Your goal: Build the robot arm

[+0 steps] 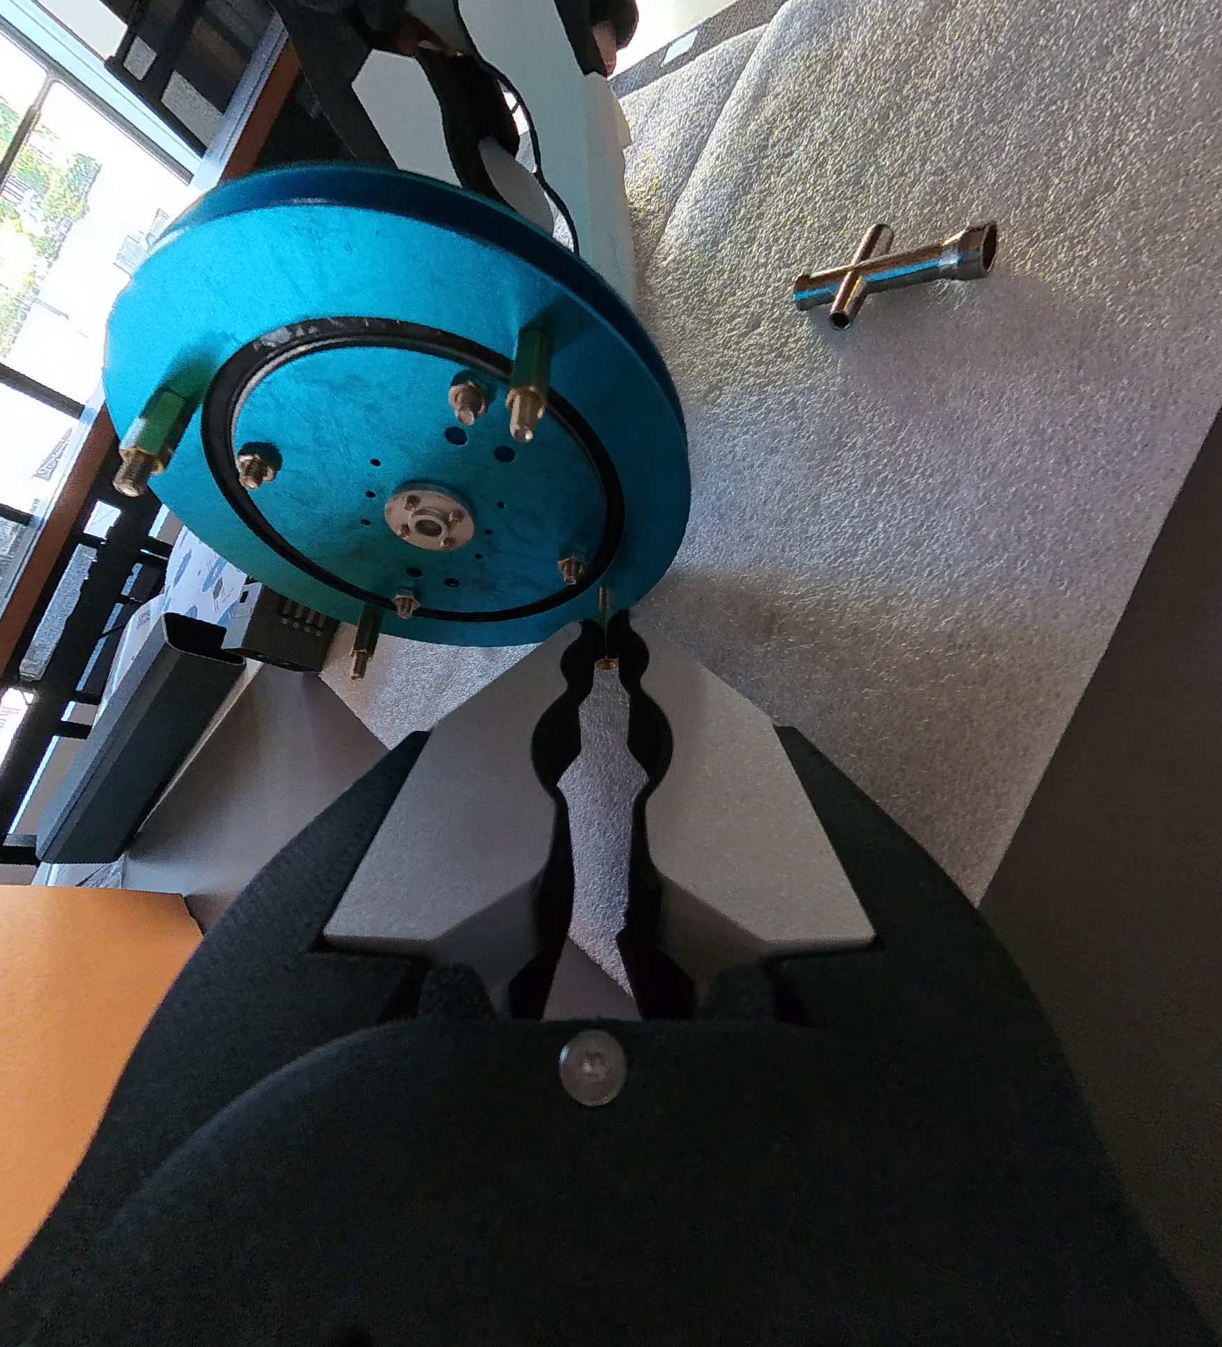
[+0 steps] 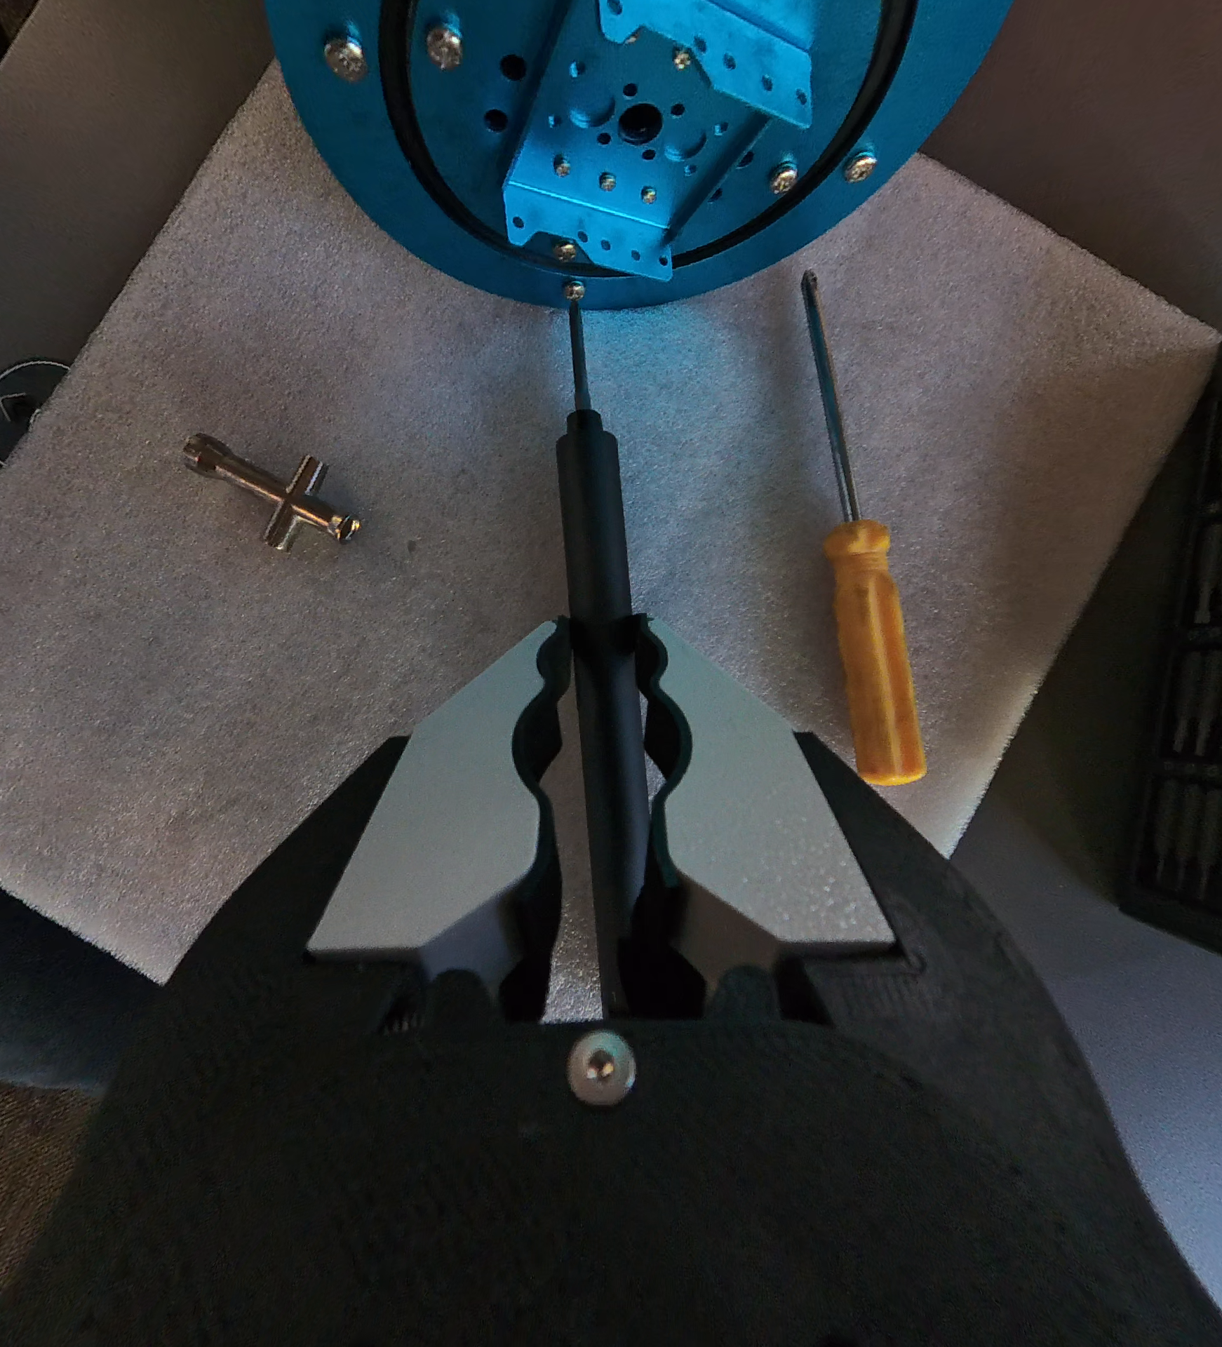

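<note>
On the table, a pale foam mat [image 2: 389,408] spreads under everything, wider than any tool on it. Above it the blue round plate [image 1: 346,291] stands lifted on edge, with a black ring set into its face, a blue bracket [image 2: 637,138] bolted on the far side and brass standoffs sticking out of the near side. At the right edge of the right wrist view lies a dark case of screwdriver bits [image 2: 1220,605]. The left gripper [image 1: 604,649] is clamped on one brass standoff [image 1: 605,641] at the plate's lower rim. The right gripper [image 2: 602,630] grasps a black screwdriver [image 2: 597,539], its tip against a rim screw [image 2: 574,290]. An orange-handled screwdriver [image 2: 874,649] lies just beside it; a small metal cross wrench [image 2: 280,496] lies apart on the mat.
</note>
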A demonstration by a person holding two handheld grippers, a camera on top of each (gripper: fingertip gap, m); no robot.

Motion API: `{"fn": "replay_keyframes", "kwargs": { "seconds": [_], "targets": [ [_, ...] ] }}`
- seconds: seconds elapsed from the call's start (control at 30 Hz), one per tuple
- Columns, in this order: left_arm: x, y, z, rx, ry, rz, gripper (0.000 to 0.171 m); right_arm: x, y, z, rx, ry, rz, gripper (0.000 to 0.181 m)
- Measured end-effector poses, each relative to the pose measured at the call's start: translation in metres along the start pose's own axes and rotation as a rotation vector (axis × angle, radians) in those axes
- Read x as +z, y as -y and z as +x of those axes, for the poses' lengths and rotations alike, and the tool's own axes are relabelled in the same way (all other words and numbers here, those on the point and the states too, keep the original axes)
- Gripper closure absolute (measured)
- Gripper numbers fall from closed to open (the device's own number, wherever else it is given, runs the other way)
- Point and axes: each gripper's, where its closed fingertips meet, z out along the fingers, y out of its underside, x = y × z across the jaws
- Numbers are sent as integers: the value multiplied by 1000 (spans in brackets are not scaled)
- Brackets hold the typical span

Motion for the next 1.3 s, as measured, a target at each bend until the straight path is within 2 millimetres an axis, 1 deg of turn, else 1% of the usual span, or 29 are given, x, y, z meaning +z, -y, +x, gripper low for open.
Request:
{"fn": "replay_keyframes", "kwargs": {
  "seconds": [0.5, 1.0, 1.1, 1.2, 1.3],
  "targets": [
    [0, 0, 0, 1, 0, 0, 167, -2, 1, 0, 1, -5, 36, 166],
    [0, 0, -1, -1, 7, -2, 167, 0, 2, -1, -4, 2, 33, 166],
    [0, 0, -1, -1, 7, -3, 167, 1, 3, -1, -31, -9, 41, 165],
    [0, 0, -1, 3, 10, -3, 167, 1, 10, -5, -55, -2, 66, 161],
    [0, 0, -1, 3, 11, -3, 167, -4, 29, -5, -95, -32, 133, 151]
  ]
}}
